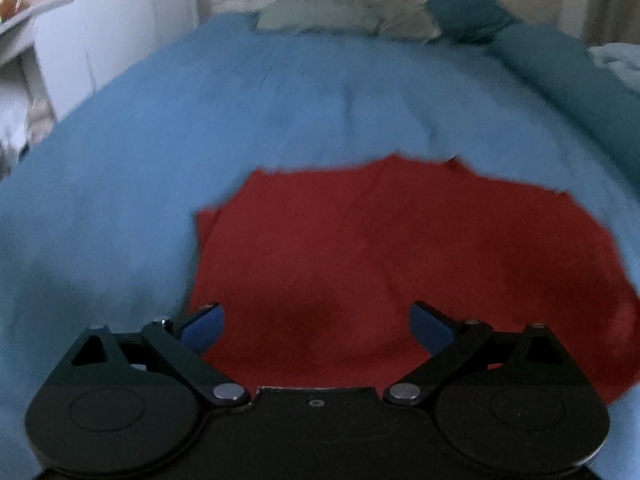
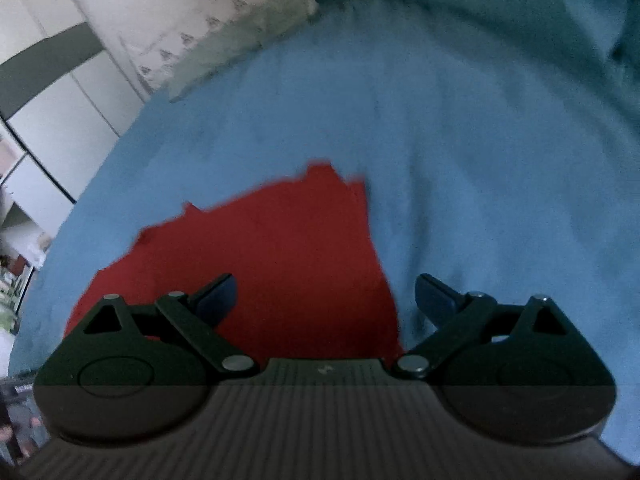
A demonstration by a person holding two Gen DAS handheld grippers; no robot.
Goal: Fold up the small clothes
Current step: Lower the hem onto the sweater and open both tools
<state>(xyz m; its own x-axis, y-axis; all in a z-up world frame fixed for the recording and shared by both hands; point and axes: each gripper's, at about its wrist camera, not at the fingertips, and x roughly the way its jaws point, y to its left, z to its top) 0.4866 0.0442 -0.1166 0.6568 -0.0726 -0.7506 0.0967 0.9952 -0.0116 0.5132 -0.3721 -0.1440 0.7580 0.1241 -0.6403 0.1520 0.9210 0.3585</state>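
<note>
A red garment (image 1: 380, 256) lies flat on a light blue bedsheet (image 1: 200, 112), with a doubled edge showing at its left side. My left gripper (image 1: 316, 324) is open and empty, hovering above the garment's near part. The garment also shows in the right wrist view (image 2: 288, 256). My right gripper (image 2: 324, 300) is open and empty, above the garment's right edge, with its right finger over the blue sheet (image 2: 480, 160).
At the head of the bed lie a grey-green pillow (image 1: 316, 16), a patterned white pillow (image 2: 224, 40) and a dark teal rolled blanket (image 1: 532, 52). White cupboards (image 2: 52, 112) stand to the left of the bed.
</note>
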